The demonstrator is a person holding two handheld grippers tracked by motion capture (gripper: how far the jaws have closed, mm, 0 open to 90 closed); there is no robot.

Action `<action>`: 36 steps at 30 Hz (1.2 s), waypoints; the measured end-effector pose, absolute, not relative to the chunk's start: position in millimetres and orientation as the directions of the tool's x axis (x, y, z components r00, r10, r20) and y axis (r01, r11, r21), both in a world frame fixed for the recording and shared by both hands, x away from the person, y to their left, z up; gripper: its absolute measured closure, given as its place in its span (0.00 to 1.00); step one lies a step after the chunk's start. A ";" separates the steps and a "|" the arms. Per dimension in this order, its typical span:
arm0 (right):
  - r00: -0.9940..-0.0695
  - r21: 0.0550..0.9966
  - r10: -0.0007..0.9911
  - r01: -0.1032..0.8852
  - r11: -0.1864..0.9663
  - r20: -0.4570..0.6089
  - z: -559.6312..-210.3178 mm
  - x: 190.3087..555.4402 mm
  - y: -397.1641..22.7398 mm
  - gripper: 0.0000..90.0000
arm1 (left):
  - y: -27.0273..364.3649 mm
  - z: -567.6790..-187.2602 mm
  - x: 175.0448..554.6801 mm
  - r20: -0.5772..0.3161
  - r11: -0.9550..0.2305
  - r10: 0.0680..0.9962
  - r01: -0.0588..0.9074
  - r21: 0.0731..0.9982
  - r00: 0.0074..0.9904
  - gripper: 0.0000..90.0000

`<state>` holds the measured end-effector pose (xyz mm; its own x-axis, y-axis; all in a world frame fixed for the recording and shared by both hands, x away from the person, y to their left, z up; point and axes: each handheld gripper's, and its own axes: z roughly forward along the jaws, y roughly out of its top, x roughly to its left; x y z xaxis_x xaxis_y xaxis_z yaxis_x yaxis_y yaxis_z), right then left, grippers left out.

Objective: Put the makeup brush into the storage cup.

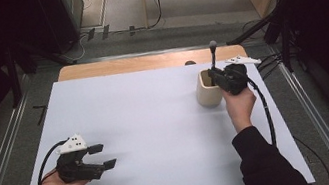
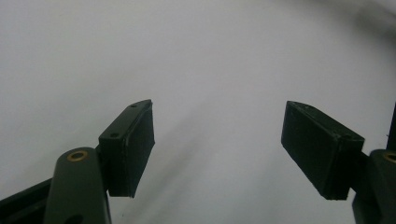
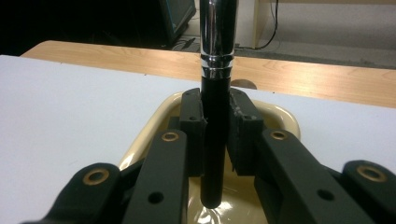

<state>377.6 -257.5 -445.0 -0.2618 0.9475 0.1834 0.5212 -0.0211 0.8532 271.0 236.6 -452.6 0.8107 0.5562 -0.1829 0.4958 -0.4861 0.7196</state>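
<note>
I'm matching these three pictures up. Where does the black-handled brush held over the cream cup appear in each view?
High view: the brush stands upright at right of centre, above the cream cup, gripped by the right tongs.
Left gripper view: not in it; just open tongs over the white table.
Right gripper view: the brush runs down the centre, clamped, its end inside the cup.
Shared landmark: the white table.

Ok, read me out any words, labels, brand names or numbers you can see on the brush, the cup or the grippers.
None: no readable text anywhere.
Brush: black handle and chrome ferrule, both plain.
Cup: plain cream, no print.
Right gripper, shut on the brush: unmarked black jaws.
Left gripper: open, unmarked.
</note>
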 end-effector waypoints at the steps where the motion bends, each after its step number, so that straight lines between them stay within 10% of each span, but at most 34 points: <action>1: -0.261 0.854 0.948 0.519 -0.021 0.182 -445.1 377.2 -257.6 0.88 | 236.6 -452.7 271.0 -0.184 -0.485 0.556 0.496 0.720 0.811 0.30; 18: -0.267 0.856 0.945 0.517 -0.027 0.191 -447.7 373.4 -254.9 0.87 | 236.7 -452.6 271.0 -0.184 -0.485 0.556 0.496 0.720 0.810 0.30; 24: -0.266 0.880 0.946 0.473 -0.038 0.183 -441.7 369.9 -254.8 0.58 | 236.5 -452.6 271.1 -0.184 -0.486 0.557 0.497 0.719 0.810 0.30; 36: -0.268 0.891 0.953 0.453 -0.005 0.142 -438.8 367.8 -253.8 0.47 | 236.7 -452.3 270.9 -0.183 -0.485 0.557 0.496 0.720 0.810 0.30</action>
